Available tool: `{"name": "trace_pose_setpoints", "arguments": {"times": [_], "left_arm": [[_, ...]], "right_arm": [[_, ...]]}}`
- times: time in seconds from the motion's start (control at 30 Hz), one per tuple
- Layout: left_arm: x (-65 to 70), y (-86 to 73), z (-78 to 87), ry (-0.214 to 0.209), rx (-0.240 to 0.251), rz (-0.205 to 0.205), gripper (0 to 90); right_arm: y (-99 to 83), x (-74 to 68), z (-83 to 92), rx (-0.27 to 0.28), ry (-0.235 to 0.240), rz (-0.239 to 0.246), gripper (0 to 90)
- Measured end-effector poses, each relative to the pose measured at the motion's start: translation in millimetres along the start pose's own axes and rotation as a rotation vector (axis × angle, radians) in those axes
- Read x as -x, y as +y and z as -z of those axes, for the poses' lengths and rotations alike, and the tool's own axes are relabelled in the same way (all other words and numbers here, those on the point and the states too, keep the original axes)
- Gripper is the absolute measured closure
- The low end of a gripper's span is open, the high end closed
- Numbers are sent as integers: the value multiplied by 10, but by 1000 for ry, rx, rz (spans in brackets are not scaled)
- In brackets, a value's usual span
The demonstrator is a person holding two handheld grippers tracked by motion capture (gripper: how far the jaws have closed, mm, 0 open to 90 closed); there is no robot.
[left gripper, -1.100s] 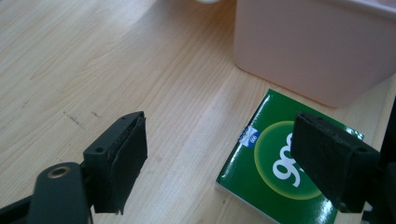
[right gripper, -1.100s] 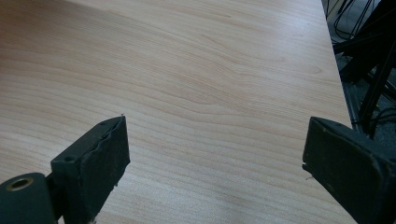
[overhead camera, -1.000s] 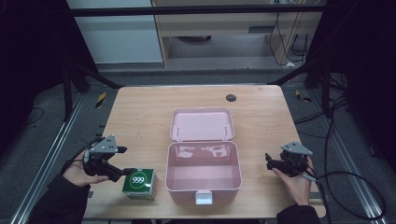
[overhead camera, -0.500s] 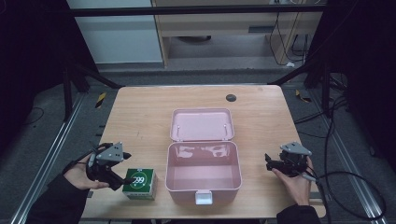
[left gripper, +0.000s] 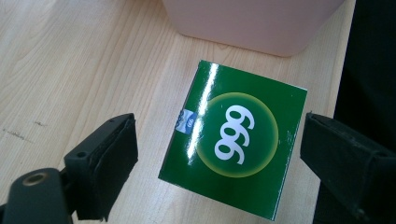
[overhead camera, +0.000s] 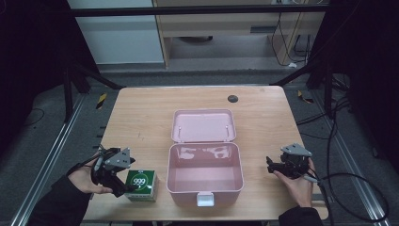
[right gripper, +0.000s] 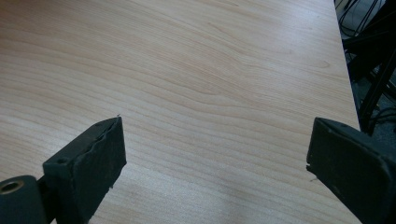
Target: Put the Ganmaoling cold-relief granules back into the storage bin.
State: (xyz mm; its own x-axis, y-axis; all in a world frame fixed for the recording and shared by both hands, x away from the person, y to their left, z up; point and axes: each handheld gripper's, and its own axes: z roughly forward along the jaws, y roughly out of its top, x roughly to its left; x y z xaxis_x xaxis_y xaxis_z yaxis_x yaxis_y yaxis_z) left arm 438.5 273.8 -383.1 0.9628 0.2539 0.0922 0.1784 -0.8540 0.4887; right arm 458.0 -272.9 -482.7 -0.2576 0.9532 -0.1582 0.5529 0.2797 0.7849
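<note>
Green box [left gripper: 236, 140] marked "999", between wide-spread left gripper [left gripper: 217, 163] jaws

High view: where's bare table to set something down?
Free: the far strip behind the lid, apart from a small dark disc; the left side above the left gripper; the right side between box and right gripper. Crowded: near-left, around the green carton.
</note>
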Motion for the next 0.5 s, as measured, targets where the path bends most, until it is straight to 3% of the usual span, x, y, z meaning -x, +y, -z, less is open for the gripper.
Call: {"name": "trace_pose_setpoints", "arguments": {"times": [0.5], "left_arm": [[49,43,-154,-41,-47,-63,63]], "right_arm": [[-4,1,-15,-19,-7,11,37]]}}
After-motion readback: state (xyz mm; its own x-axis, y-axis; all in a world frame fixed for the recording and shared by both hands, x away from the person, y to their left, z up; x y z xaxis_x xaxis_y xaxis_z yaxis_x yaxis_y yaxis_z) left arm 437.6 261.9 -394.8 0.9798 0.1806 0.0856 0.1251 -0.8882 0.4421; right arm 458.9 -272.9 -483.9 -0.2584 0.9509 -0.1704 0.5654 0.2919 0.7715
